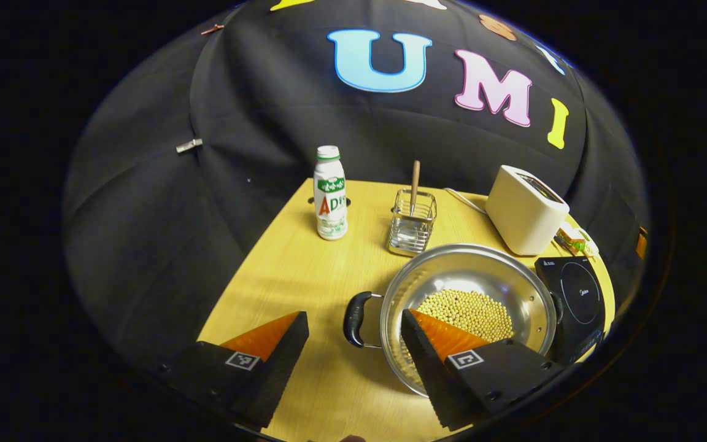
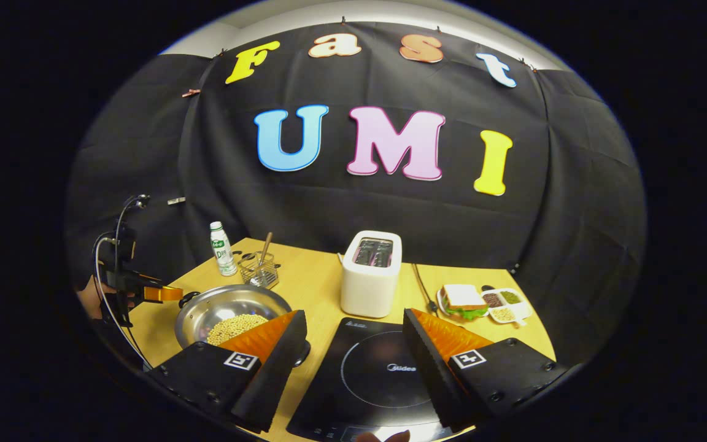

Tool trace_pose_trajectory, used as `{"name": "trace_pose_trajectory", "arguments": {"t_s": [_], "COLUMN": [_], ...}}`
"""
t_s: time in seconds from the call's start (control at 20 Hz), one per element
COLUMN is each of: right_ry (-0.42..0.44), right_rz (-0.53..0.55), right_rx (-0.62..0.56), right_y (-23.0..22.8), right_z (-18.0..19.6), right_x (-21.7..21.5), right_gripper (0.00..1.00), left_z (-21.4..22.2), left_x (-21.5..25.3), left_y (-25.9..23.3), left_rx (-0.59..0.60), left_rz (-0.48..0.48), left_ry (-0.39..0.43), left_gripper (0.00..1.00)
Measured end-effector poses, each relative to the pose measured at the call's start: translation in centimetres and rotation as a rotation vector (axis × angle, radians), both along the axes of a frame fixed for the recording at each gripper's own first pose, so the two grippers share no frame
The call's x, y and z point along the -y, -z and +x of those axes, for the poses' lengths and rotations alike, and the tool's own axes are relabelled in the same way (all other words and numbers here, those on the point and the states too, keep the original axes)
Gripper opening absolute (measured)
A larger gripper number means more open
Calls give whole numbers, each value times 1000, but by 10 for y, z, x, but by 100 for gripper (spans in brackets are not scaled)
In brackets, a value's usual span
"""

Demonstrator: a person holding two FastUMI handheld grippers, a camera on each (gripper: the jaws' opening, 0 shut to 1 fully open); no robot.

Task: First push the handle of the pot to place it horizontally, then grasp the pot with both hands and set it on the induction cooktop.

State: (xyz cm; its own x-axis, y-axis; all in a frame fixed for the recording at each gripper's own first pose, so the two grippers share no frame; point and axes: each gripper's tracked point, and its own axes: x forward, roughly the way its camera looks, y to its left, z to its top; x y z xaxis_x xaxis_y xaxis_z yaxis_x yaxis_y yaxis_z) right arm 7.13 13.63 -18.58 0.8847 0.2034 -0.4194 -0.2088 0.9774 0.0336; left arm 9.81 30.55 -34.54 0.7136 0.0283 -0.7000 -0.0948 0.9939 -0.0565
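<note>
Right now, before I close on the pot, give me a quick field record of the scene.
pot: steel, holds yellow beans, on the table
pot handle: black, between the left gripper's fingers
left gripper: open, no contact visible
right gripper: open, over the induction cooktop
cooktop surface: bare, beside the pot
behind: bottle, wire holder, toaster
</note>
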Motion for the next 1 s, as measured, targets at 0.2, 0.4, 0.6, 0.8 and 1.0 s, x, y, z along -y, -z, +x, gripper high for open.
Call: {"name": "trace_pose_trajectory", "arguments": {"t_s": [0.2,0.4,0.6,0.8,1.0], "right_ry": [-52,-44,-46,-42,-24], "right_rz": [70,104,126,102,90], "right_rx": [-157,-285,-351,-415,-486], "right_y": [53,100,133,163,190], "right_z": [6,15,23,25,22], "right_x": [-43,-68,-87,-99,-105], "right_gripper": [98,99,98,97,89], "left_z": [17,29,41,44,47], "left_x": [10,14,14,15,12], "left_y": [24,37,48,61,74], "left_rx": [-46,-70,-83,-98,-111], "left_rz": [-41,-22,-2,-13,-11], "left_ry": [23,51,79,82,71], "left_gripper": [95,95,91,88,85]}}
